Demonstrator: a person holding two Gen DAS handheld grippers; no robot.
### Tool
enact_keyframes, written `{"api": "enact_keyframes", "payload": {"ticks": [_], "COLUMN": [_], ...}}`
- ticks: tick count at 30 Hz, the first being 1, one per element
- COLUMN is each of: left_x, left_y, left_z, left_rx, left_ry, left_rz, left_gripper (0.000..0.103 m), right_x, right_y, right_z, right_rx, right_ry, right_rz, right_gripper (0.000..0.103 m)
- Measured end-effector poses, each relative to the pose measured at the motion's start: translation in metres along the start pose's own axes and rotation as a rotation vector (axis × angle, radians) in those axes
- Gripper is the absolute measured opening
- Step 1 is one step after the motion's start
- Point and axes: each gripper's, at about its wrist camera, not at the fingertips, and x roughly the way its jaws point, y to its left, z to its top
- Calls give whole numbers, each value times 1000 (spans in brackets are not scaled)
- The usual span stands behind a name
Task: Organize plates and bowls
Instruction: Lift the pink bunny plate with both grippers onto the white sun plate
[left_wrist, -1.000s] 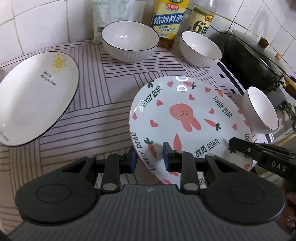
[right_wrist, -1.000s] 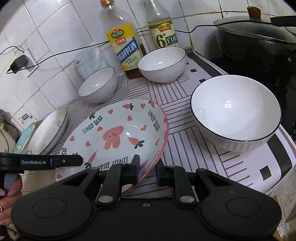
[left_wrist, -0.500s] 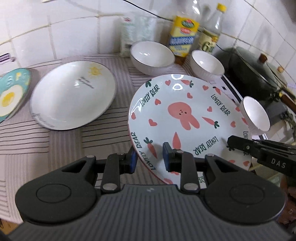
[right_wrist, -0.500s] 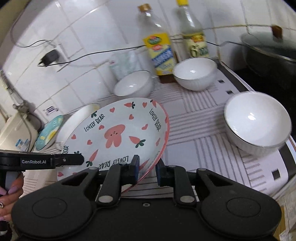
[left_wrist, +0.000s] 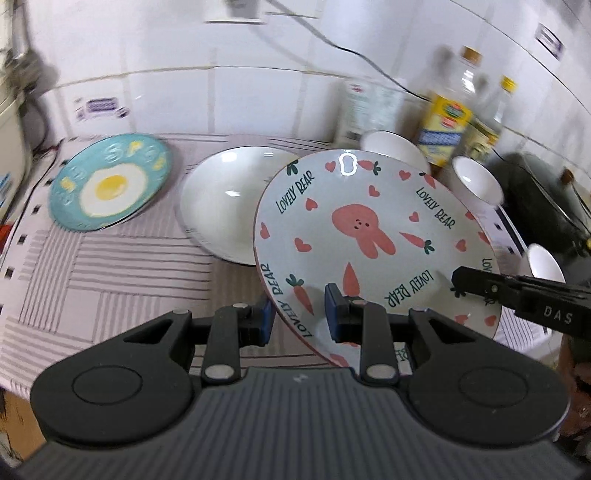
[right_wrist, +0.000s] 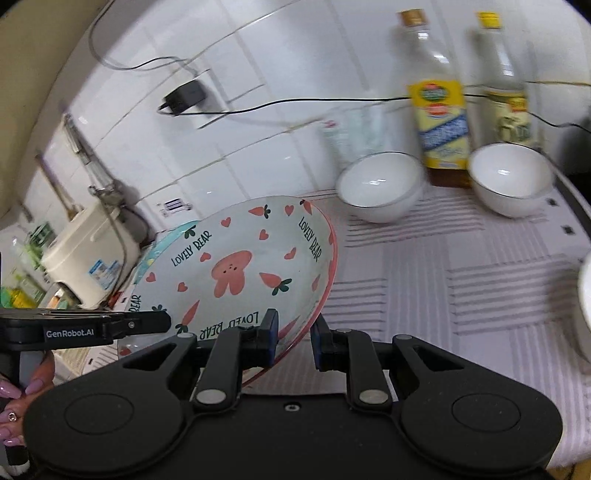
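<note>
Both grippers hold the bunny plate (left_wrist: 369, 236) up off the counter, tilted. My left gripper (left_wrist: 300, 320) is shut on its near rim, and my right gripper (right_wrist: 293, 338) is shut on the opposite rim of the same plate (right_wrist: 236, 266). Behind it lies a plain white plate (left_wrist: 221, 199), partly hidden by the held one. Further left rests a teal plate with a fried-egg picture (left_wrist: 107, 184). Two white bowls (right_wrist: 380, 184) (right_wrist: 511, 177) stand near the back wall. A third white bowl (left_wrist: 546, 264) peeks out at the right, behind the other gripper's arm.
Two bottles (right_wrist: 439, 107) (right_wrist: 506, 85) and a clear bag stand against the tiled wall. A dark wok with a lid (left_wrist: 535, 199) sits at the right. A cream appliance (right_wrist: 92, 254) stands far left. A striped cloth (left_wrist: 110, 266) covers the counter. A person's hand (right_wrist: 14, 398) holds the left gripper.
Both grippers have carried the bunny plate up and to the left; it now overlaps the white plate. The teal egg plate has come into full view and the large right bowl has slid out.
</note>
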Motion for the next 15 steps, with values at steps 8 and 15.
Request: {"api": "enact_keyframes", "payload": {"ticks": [8, 15], "left_x": [12, 41], "left_y": [41, 63], "left_z": [16, 42], "left_rx": [-73, -70], "left_ry": [-20, -8], "left_rz": [39, 59], "left_gripper": [26, 26], "right_x": [45, 88], "right_y": [22, 23], "right_z": [21, 41], "right_rx": [-30, -1], "right_ry": [23, 34], "right_rz": [73, 105], "right_gripper": [23, 23]}}
